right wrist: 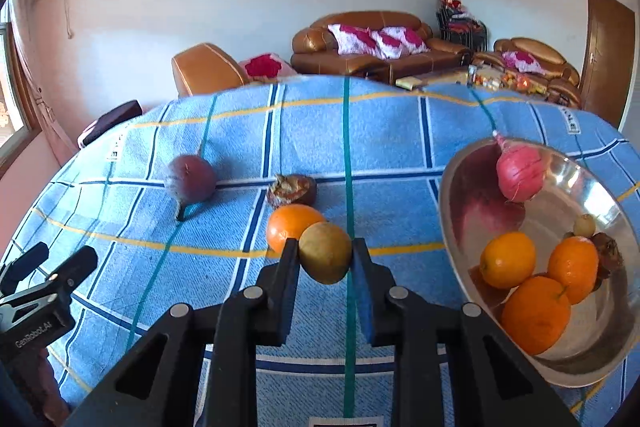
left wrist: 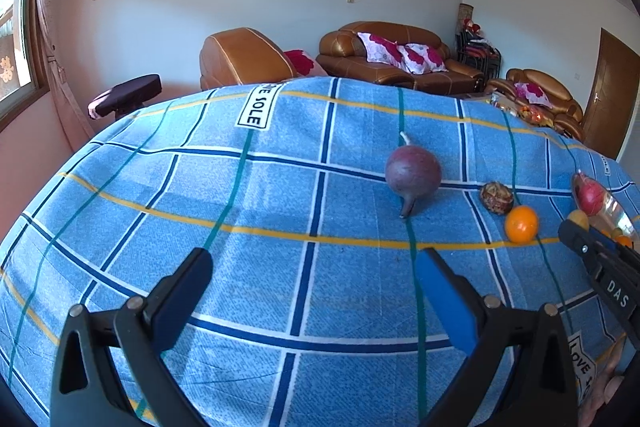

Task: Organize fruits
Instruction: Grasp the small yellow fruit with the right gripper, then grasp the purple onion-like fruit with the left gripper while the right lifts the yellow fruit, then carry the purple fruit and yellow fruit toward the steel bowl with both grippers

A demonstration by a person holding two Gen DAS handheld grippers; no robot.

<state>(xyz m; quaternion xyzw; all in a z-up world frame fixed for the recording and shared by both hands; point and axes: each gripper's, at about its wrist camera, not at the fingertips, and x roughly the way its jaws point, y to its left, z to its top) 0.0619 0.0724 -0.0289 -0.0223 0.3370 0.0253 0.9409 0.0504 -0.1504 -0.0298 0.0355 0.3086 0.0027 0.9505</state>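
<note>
My right gripper (right wrist: pixel 325 257) clenches the yellow-green fruit (right wrist: pixel 326 253), near the bench's middle.
Lift it clear of the orange (right wrist: pixel 290 227) behind, then carry it rightwards into the bowl (right wrist: pixel 452 187); left gripper (left wrist: pixel 316 271) released, idle.

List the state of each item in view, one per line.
Right hand-held gripper: shut on the yellow-green fruit.
Left hand-held gripper: open, empty.
Metal bowl: holds three oranges, a pink onion and smaller fruits.
Loose orange: on the cloth.
Purple onion: on the cloth.
</note>
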